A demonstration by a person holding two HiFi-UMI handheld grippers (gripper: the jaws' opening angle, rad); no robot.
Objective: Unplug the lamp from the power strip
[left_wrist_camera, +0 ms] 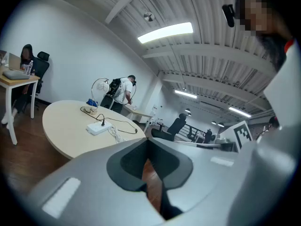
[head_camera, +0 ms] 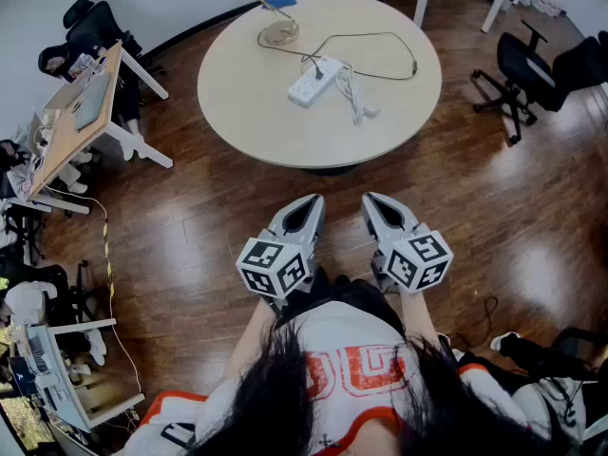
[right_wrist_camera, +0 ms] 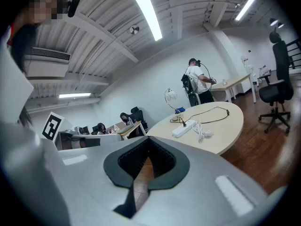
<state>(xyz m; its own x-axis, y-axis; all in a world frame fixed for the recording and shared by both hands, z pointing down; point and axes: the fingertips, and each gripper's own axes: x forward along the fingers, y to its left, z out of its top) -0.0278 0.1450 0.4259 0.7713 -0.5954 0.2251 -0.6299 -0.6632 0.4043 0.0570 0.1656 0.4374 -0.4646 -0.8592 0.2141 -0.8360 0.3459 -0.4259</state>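
A white power strip point(head_camera: 315, 81) lies on the round beige table point(head_camera: 256, 122), with a black plug in its far end. From the plug a black cord point(head_camera: 380, 38) loops toward the lamp point(head_camera: 275, 8) at the table's far edge. A coiled white cable point(head_camera: 356, 103) lies beside the strip. My left gripper point(head_camera: 310, 203) and right gripper point(head_camera: 372, 201) are held side by side close to my body, over the floor, well short of the table. Both are shut with nothing between the jaws. The strip point(left_wrist_camera: 99, 127) shows far ahead in the left gripper view, and the strip point(right_wrist_camera: 183, 130) likewise in the right gripper view.
Dark wooden floor point(head_camera: 209, 217) lies between me and the table. Black office chairs point(head_camera: 518, 69) stand at the right. A wooden desk point(head_camera: 81, 112) with clutter stands at the left. A person point(right_wrist_camera: 195, 84) stands beyond the table near the lamp.
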